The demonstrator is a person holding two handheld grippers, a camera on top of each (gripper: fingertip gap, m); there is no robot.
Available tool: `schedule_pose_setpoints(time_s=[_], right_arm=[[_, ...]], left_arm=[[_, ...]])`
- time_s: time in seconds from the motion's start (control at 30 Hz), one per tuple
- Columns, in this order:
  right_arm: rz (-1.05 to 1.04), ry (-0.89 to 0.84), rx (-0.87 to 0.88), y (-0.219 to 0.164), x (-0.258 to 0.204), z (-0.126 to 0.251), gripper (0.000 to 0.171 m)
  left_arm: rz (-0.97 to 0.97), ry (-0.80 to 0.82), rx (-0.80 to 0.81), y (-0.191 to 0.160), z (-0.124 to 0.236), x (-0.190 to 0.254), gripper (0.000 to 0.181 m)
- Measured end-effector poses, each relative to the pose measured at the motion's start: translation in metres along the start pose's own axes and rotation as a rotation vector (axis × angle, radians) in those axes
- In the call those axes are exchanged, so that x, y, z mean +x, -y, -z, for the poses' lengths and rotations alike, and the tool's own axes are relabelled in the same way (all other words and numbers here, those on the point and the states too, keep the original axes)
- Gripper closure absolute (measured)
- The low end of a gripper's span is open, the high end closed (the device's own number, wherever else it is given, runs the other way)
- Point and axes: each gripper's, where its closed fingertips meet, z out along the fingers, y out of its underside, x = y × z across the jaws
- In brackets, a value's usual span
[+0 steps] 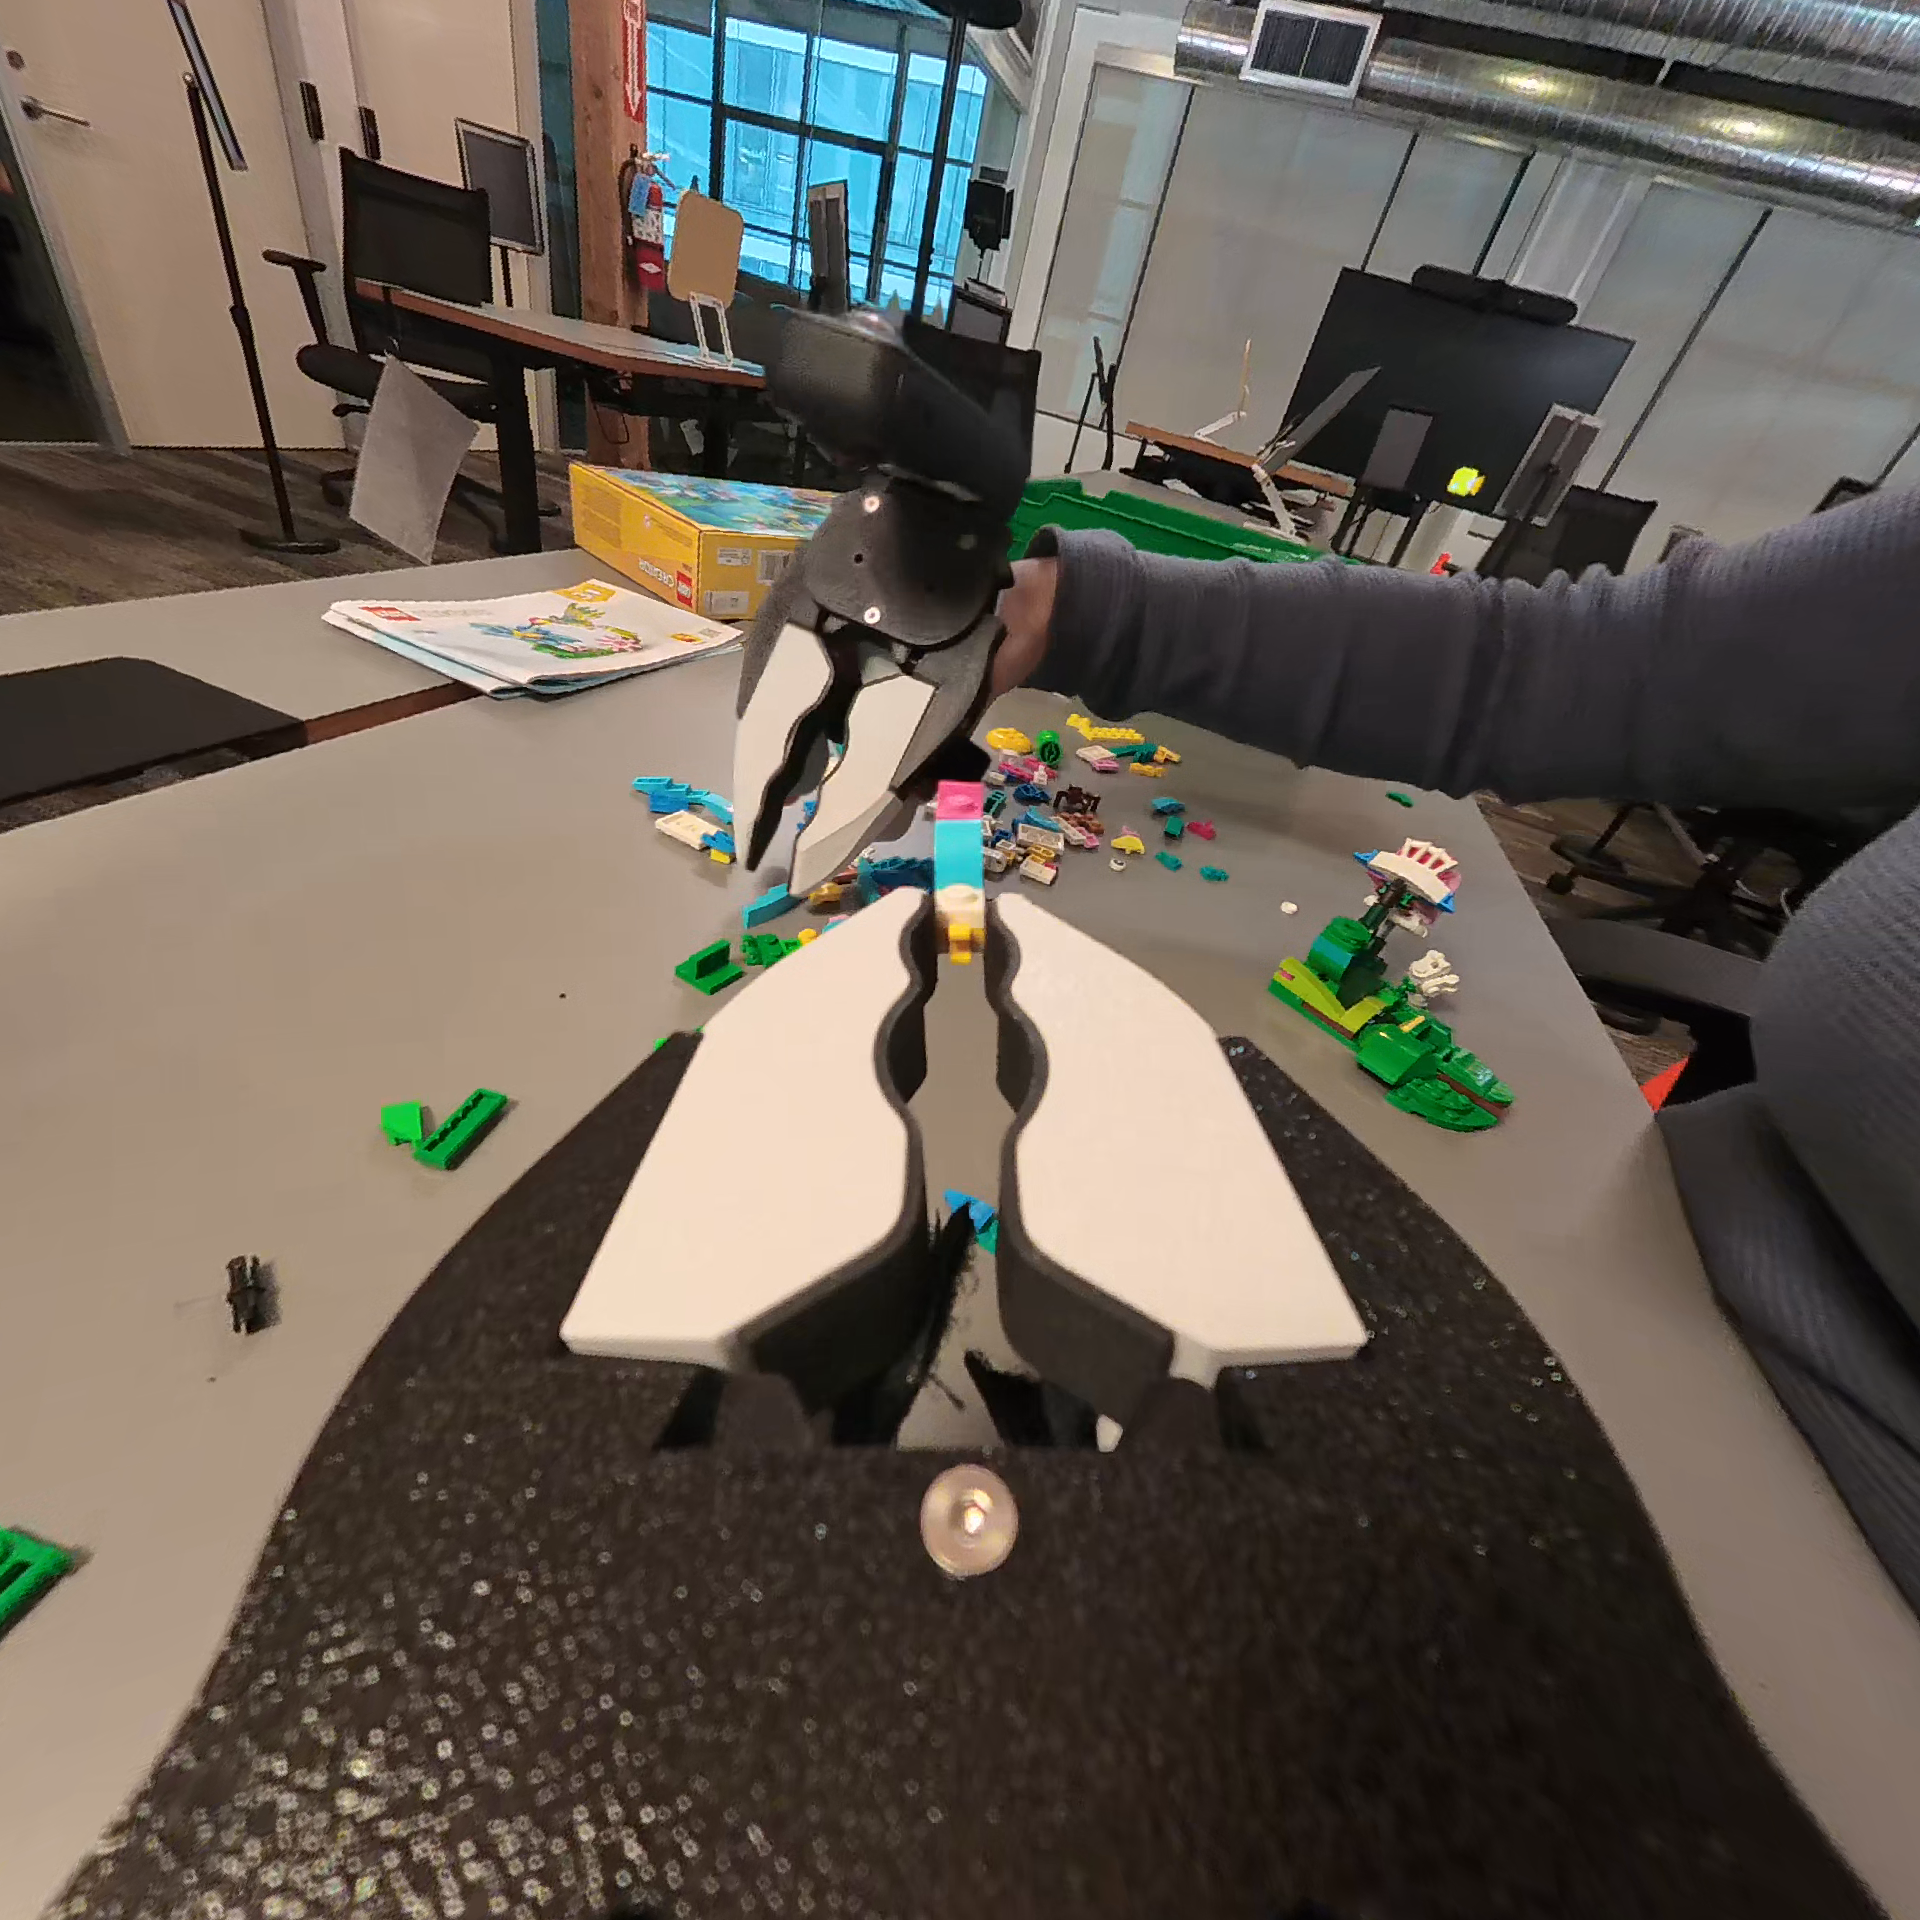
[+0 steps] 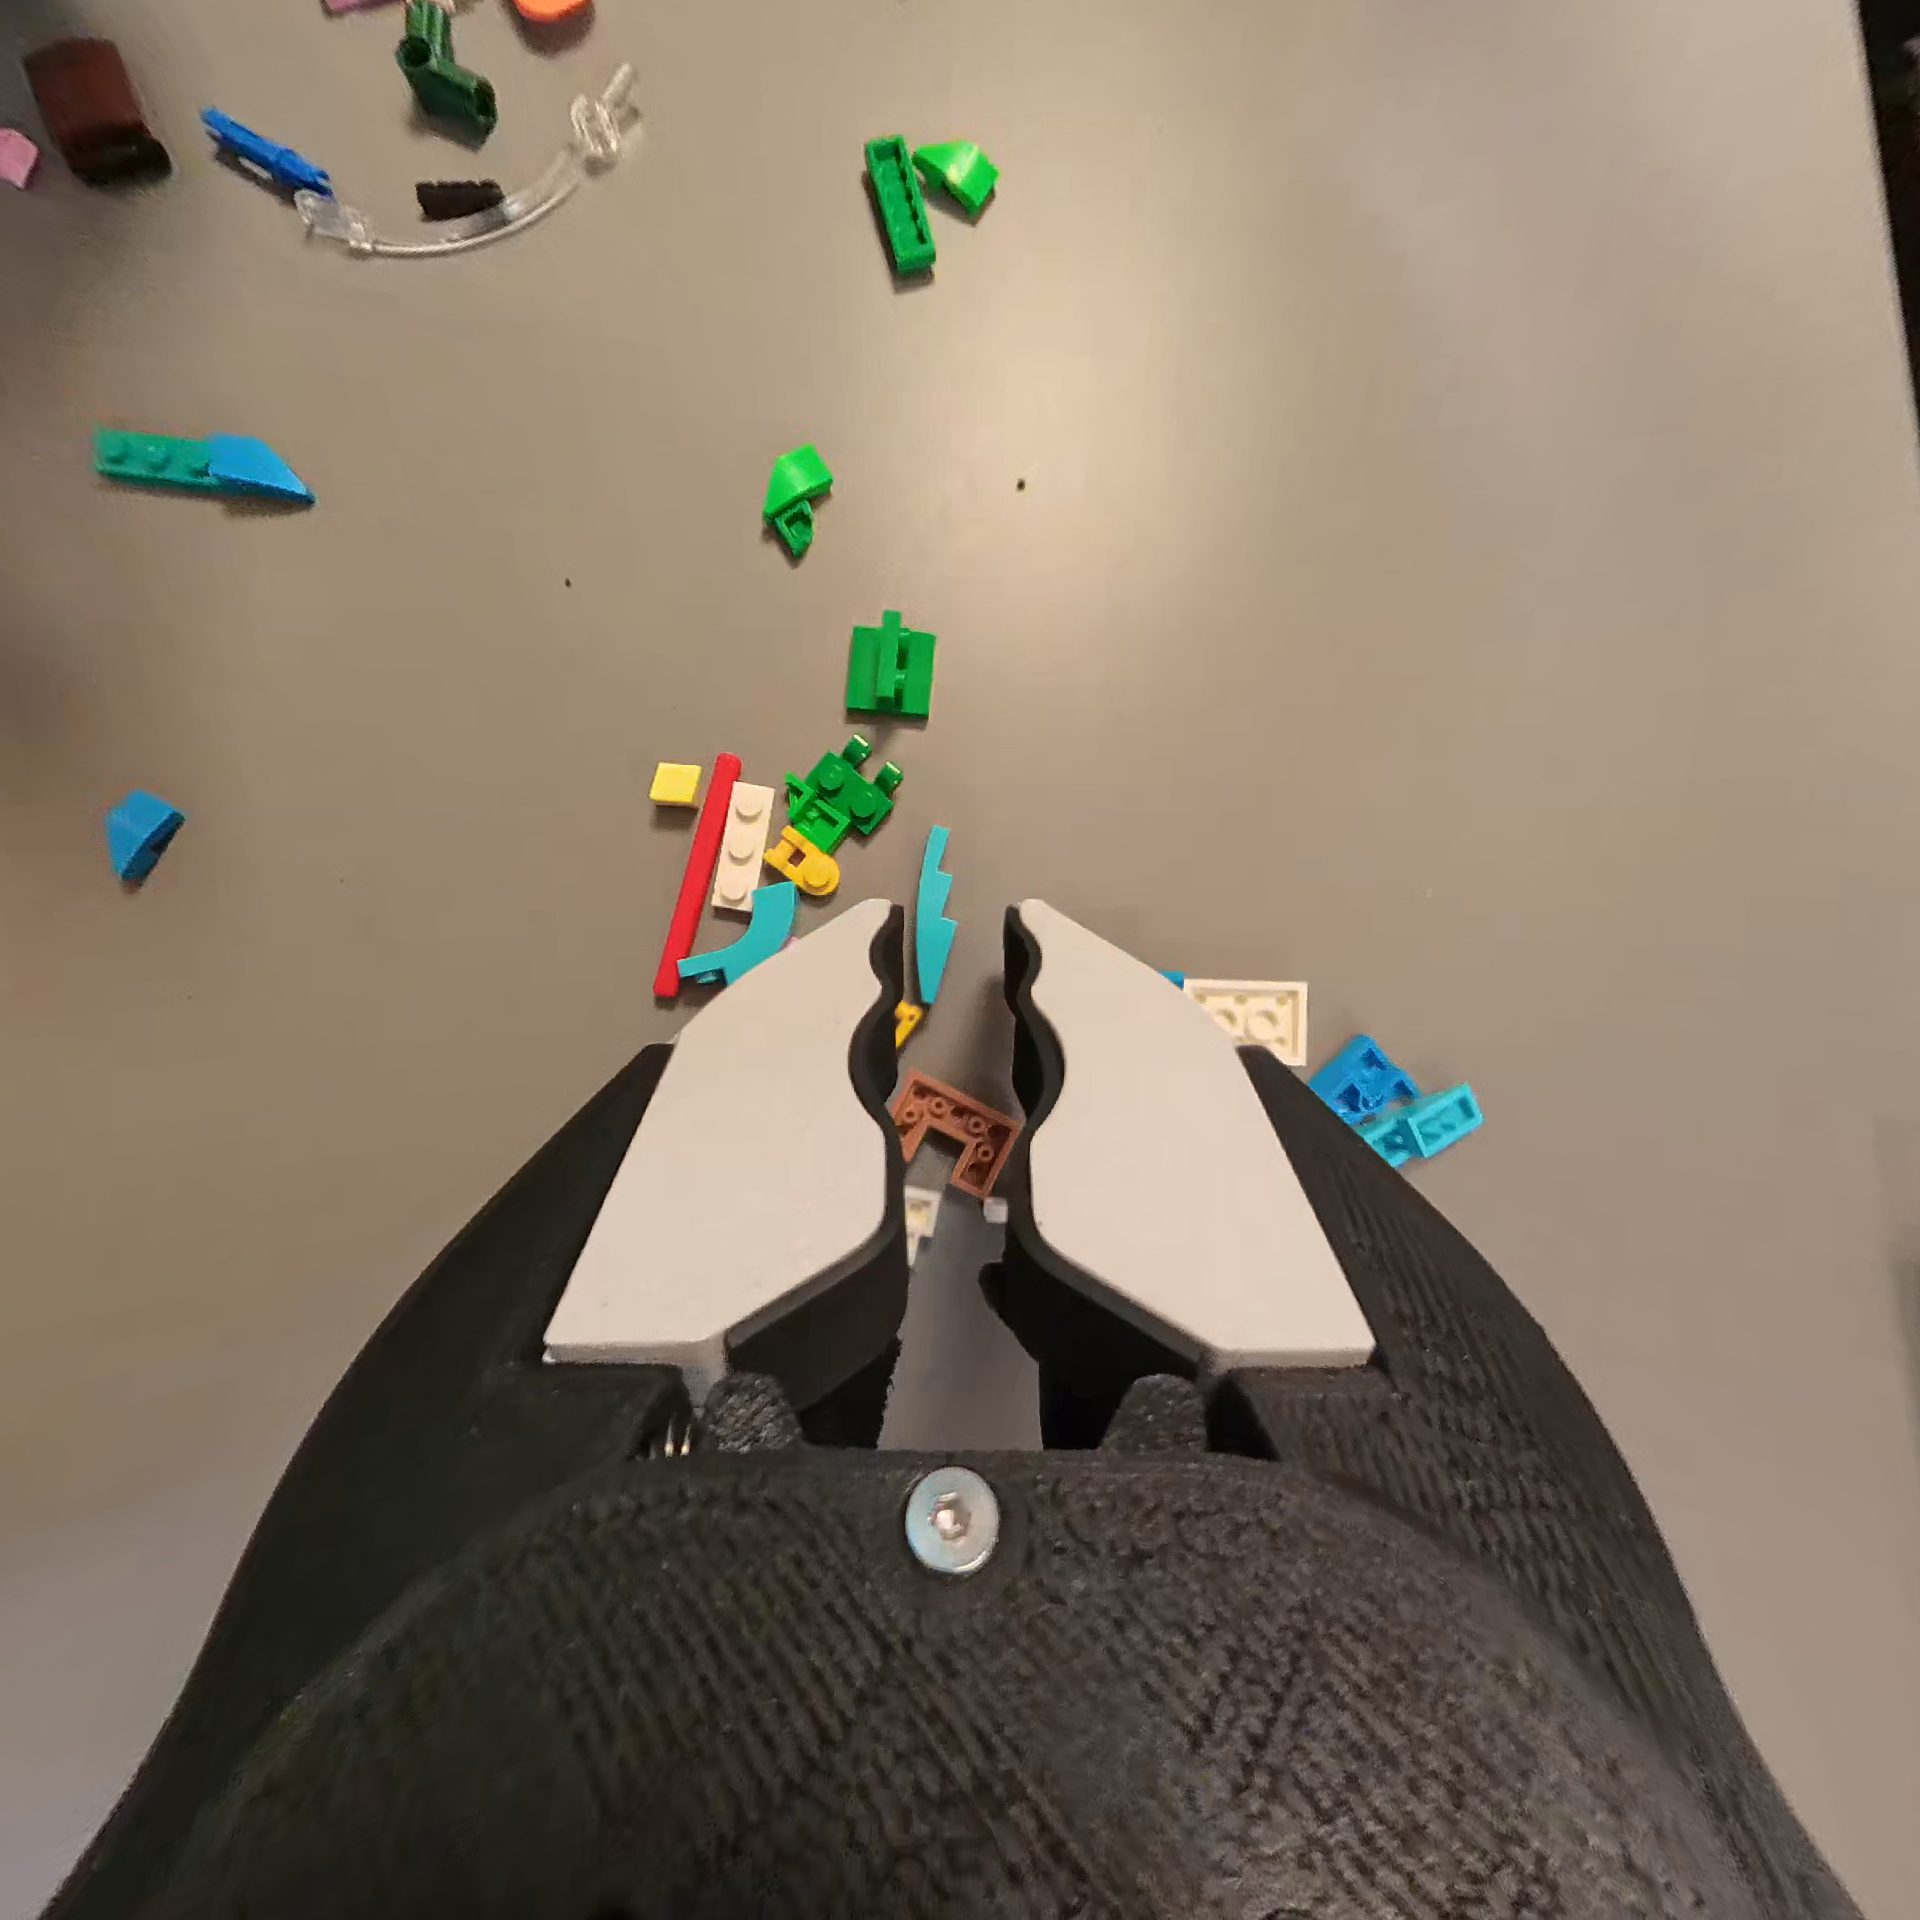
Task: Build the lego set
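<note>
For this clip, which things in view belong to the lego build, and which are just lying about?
Part of the job:
- small stack of bricks, clamped in the left gripper
- right gripper, open over the loose bricks
- green plant model
- instruction booklet
- yellow box

Lying about:
- office chair
- desk
- fire extinguisher
- dark screen

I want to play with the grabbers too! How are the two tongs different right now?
The left tongs are pinched shut on a little brick stack of pink, turquoise, white and yellow; the right tongs are open and hold nothing. The left tongs hold their stack up above the table, while the right tongs point down at loose pieces, with a thin turquoise piece lying between their tips. Both have pale fingers on black bodies.
</note>
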Motion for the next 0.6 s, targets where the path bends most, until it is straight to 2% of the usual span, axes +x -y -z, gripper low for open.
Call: schedule_pose_setpoints(time_s=[0.27, 0.37, 0.6], right_arm=[[0.035, 0.067, -0.062, -0.004, -0.006, -0.008, 0.165], [0.065, 0.038, -0.063, -0.001, -0.003, -0.007, 0.165], [0.056, 0.007, 0.092, 0.048, -0.018, 0.005, 0.165]], left_arm=[[0.021, -0.006, -0.001, -0.003, 0.001, -0.003, 0.173], [0.023, 0.000, -0.001, -0.004, 0.002, -0.005, 0.173], [-0.060, 0.055, 0.024, 0.002, 0.007, -0.009, 0.173]])
